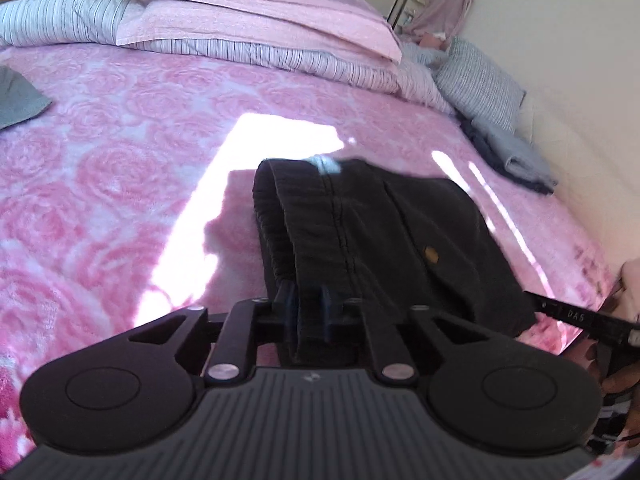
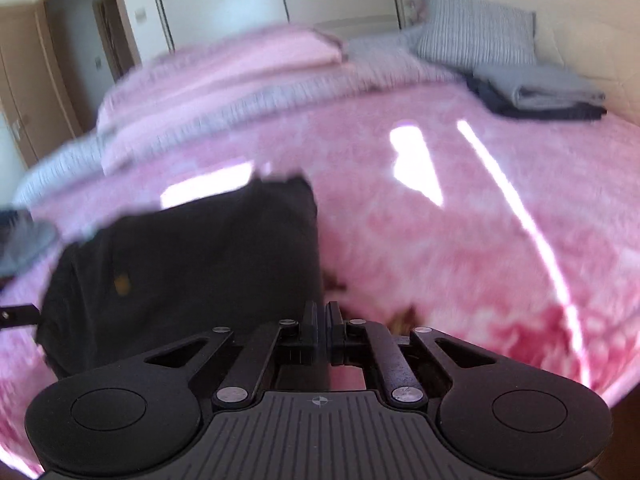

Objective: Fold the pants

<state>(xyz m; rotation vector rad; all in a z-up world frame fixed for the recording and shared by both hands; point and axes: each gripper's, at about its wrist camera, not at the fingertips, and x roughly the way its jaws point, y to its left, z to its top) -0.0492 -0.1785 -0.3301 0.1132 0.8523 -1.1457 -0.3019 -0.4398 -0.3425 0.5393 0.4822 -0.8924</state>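
The left claw [image 1: 306, 300] is clamped narrow on the near waistband edge of the black pants [image 1: 360, 240], cloth pinched between its fingers. The right claw [image 2: 322, 316] is pressed fully together just at the pants' right edge; whether it pinches any cloth is hard to tell through the blur. The pants lie on the pink rose-patterned bedspread [image 1: 120, 160], already doubled into a compact rectangle. By the look, another fold or moving them toward the folded clothes stack [image 2: 540, 96] remains.
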